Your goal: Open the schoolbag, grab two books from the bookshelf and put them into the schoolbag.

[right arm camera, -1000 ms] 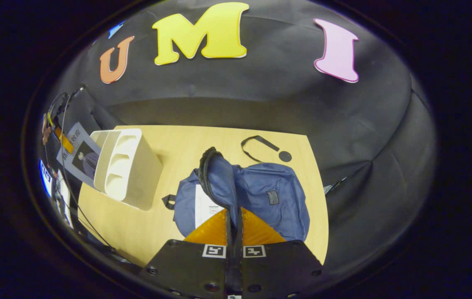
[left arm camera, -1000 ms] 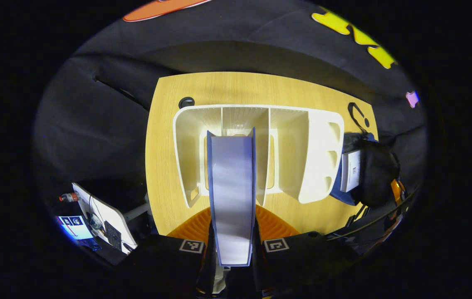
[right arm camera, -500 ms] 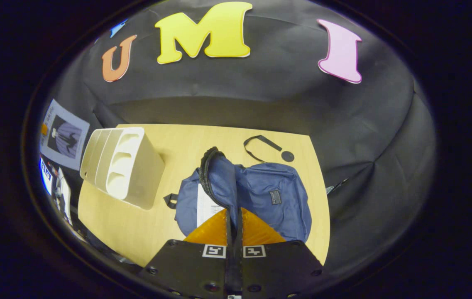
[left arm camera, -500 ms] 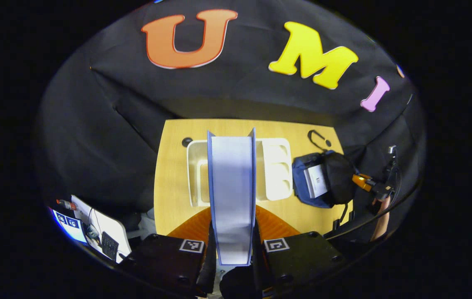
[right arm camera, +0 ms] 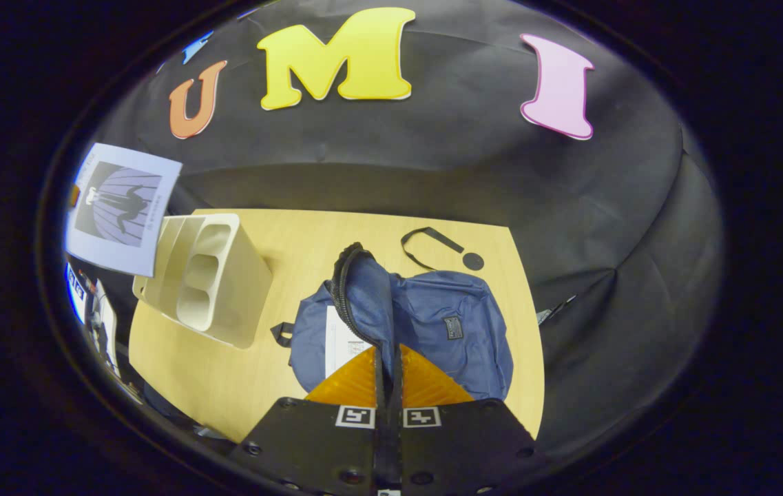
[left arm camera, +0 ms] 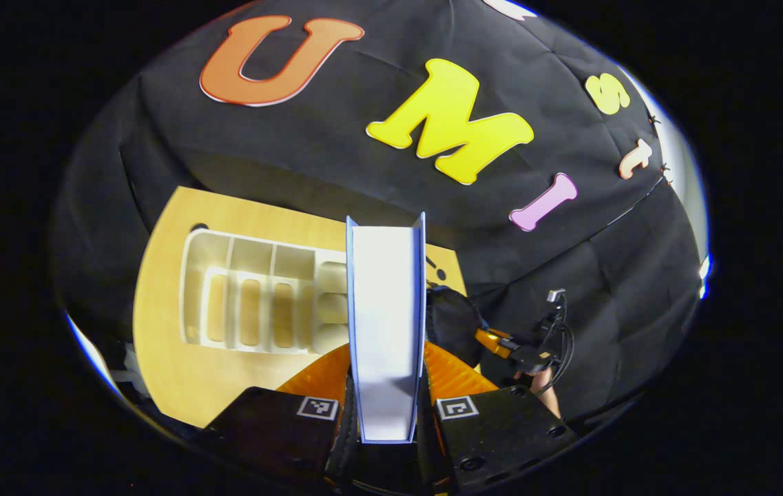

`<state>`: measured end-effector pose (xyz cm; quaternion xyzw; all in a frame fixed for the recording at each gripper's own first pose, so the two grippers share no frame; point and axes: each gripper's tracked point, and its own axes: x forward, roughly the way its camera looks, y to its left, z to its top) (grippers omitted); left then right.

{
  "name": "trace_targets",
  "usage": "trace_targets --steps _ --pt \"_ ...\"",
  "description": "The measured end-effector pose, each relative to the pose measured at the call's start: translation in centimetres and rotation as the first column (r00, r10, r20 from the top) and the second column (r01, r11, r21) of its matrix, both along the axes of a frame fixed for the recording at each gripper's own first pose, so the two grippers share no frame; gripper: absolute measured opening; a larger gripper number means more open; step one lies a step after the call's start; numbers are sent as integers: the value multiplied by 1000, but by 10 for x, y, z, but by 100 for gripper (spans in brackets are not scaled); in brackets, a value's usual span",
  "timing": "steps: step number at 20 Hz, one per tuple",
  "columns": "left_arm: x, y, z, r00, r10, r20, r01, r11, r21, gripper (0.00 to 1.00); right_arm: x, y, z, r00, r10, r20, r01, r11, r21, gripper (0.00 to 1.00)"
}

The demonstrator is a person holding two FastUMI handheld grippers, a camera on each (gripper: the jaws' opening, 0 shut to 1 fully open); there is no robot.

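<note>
Blue schoolbag; white bookshelf; blue-covered book.

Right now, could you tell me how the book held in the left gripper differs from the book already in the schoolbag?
The held book is clamped upright between the left gripper fingers, up off the table; the packed book lies inside the open schoolbag. The held book shows whole; the packed one peeks out partly. Both show white page edges.

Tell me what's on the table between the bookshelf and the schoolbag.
Nothing: in the right gripper view, bare table separates the bookshelf from the schoolbag.
</note>
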<state>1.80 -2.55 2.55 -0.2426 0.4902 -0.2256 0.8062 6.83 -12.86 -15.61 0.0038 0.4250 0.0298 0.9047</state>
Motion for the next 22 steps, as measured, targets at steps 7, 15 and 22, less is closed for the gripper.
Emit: trace_targets --steps 7,15,22 --pt "-11 -95 -67 993 -83 -80 73 989 -127 37 -6 -18 14 998 -51 35 51 999 16 0" --pt "-32 -178 -170 973 -116 -201 92 988 -126 38 -10 -31 17 997 -68 34 68 998 6 0" --pt "-17 -242 -226 961 -107 -254 40 965 -258 38 -10 -40 31 997 -67 46 67 998 -8 0"
